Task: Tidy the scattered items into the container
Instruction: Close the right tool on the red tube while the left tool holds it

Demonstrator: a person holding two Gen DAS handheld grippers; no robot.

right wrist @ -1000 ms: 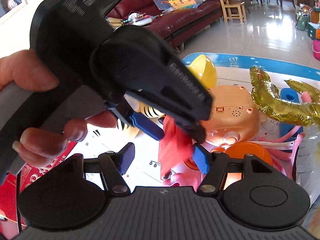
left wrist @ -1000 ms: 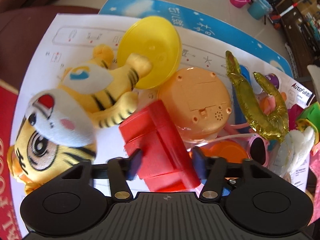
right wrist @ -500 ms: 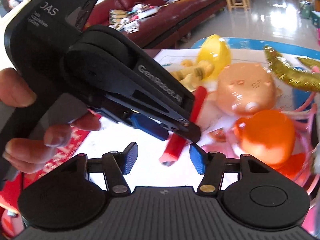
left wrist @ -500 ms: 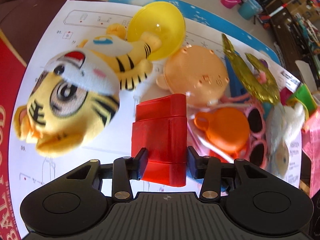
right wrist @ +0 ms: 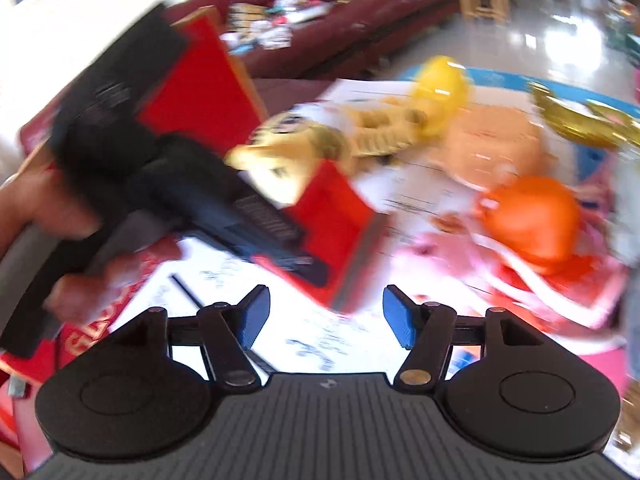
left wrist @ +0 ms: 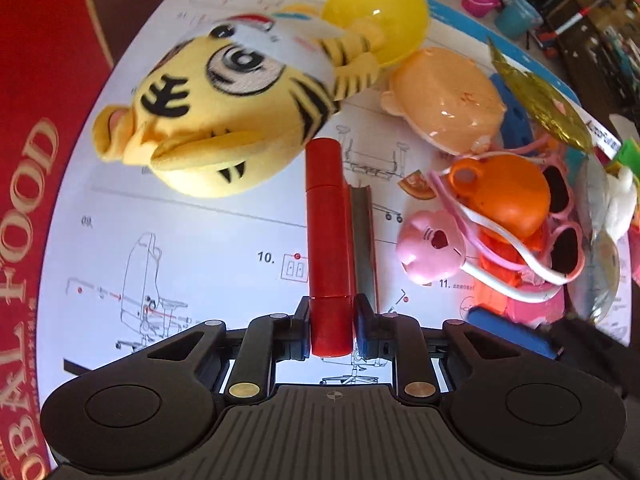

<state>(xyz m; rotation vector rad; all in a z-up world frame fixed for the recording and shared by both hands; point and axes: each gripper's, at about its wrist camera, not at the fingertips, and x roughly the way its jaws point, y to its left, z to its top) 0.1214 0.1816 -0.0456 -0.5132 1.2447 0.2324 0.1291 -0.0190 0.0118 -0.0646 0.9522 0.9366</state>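
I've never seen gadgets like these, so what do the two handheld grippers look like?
Both are matte black plastic. The right gripper has a ribbed body, two round discs, brass-coloured pivot pins and blue pads. The left gripper matches, with darker pads. A bare hand holds it.

White instruction sheet (left wrist: 208, 248) w/ chair diagrams on the surface, blue mat (left wrist: 460, 8) under its far edge, pink & teal buckets (left wrist: 496, 4) on floor far right, dark red sofa (right wrist: 352, 28) far in right-wrist view.

The tiger (left wrist: 224, 120) is soft fuzzy plush cloth, while the red box (left wrist: 328, 240) looks like smooth glossy plastic. Yellow bowl (left wrist: 376, 12) and orange cup (left wrist: 504, 196) are shiny plastic too, all lying on a matt printed paper sheet (left wrist: 192, 248).
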